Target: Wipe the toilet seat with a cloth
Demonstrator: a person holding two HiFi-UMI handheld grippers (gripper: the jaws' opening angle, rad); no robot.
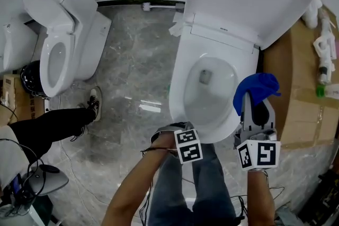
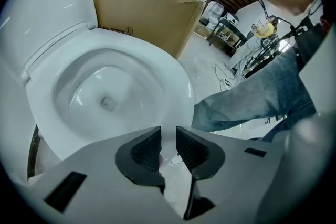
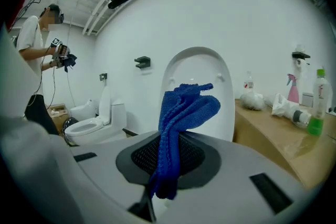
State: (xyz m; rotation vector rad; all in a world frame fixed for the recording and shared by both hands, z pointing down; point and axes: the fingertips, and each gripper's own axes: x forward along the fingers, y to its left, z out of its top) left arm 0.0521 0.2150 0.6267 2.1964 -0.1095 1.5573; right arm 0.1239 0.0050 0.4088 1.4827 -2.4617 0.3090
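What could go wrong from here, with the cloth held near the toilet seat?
The bunched blue knitted cloth is pinched in the right claw as a narrow wad, so the hard claw tips might scrape the white oval toilet seat. Its loose end could also dip into the open bowl.

The toilet (image 1: 181, 100) sits between a second toilet (image 1: 87, 34) and a box (image 1: 304, 87).

Glossy smooth toilet seat (image 1: 178, 97); rough knitted cloth (image 3: 184, 113).
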